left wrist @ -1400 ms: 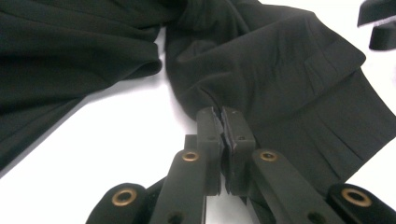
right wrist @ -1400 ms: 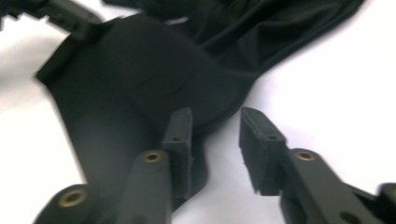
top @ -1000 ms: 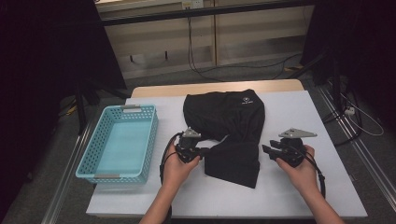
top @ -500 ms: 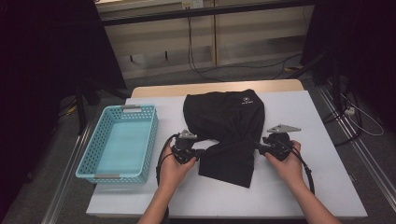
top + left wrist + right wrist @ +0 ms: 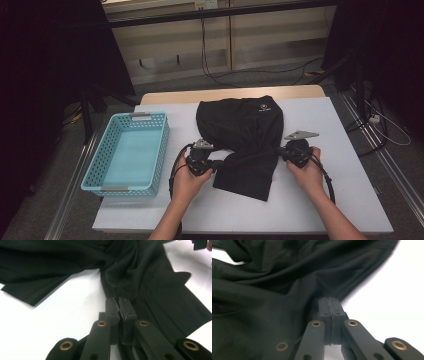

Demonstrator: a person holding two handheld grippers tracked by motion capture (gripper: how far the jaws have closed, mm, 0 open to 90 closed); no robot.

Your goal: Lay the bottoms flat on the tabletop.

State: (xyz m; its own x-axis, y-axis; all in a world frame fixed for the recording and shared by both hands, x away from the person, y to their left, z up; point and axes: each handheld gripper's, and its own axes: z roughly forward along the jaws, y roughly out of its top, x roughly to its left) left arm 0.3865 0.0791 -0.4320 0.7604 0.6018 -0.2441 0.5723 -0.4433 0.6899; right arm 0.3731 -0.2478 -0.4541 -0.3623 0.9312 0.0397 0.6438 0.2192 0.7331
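At centre frame on the white worktop (image 5: 345,150): two claws pinching one black garment (image 5: 247,135).

Left claw (image 5: 216,163), lower centre of the high view, jaws pressed together on a bunched fold at the garment's left edge; in the left gripper view the left claw (image 5: 120,305) has cloth caught between its pads. Right claw (image 5: 280,150), centre right, jaws just closed and pressed together at the garment's right edge; in the right gripper view the right claw (image 5: 329,305) sits at the hem, whether cloth is nipped between the pads cannot be told for sure. Garment rumpled, small white logo near its far end, lying mid-worktop between both hands. Light blue basket (image 5: 105,172) at left of frame, well apart from the garment.
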